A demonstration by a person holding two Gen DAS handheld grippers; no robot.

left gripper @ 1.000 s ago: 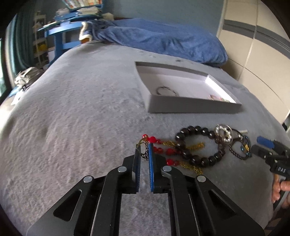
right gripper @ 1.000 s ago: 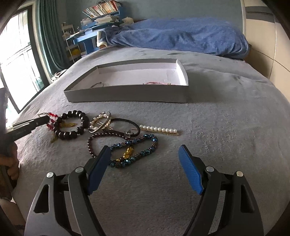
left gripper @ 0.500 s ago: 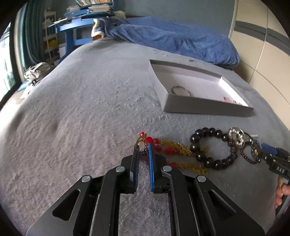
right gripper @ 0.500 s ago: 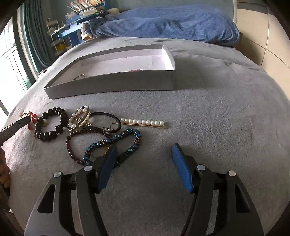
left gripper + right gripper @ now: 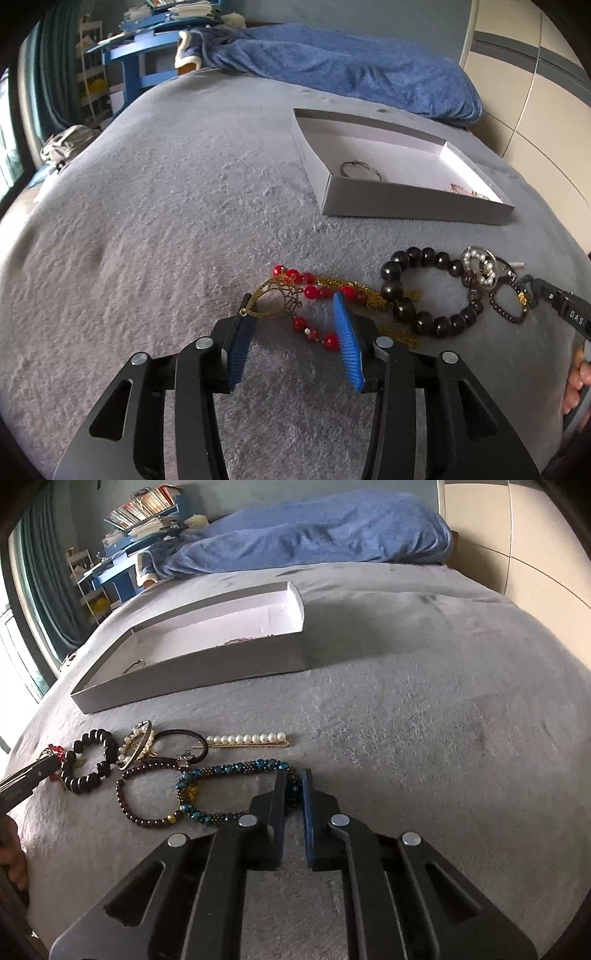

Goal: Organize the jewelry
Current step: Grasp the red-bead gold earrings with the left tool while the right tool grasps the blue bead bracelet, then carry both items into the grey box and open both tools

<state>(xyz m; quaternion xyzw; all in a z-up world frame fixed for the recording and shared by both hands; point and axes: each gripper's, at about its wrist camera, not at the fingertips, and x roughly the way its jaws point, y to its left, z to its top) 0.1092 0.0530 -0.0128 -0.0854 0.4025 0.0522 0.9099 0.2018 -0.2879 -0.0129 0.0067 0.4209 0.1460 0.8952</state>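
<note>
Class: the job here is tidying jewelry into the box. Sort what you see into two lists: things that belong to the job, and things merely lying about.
Belongs to the job:
grey box
blue bead bracelet
pearl hair clip
black bead bracelet
red and gold earring
left gripper
right gripper

Lying about:
blue blanket
blue desk
books

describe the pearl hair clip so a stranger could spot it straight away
On the grey bed cover, look in front of the shallow grey box. At the right end of the jewelry row lies the pearl hair clip: one straight line of white pearls, while its neighbours are loops.
</note>
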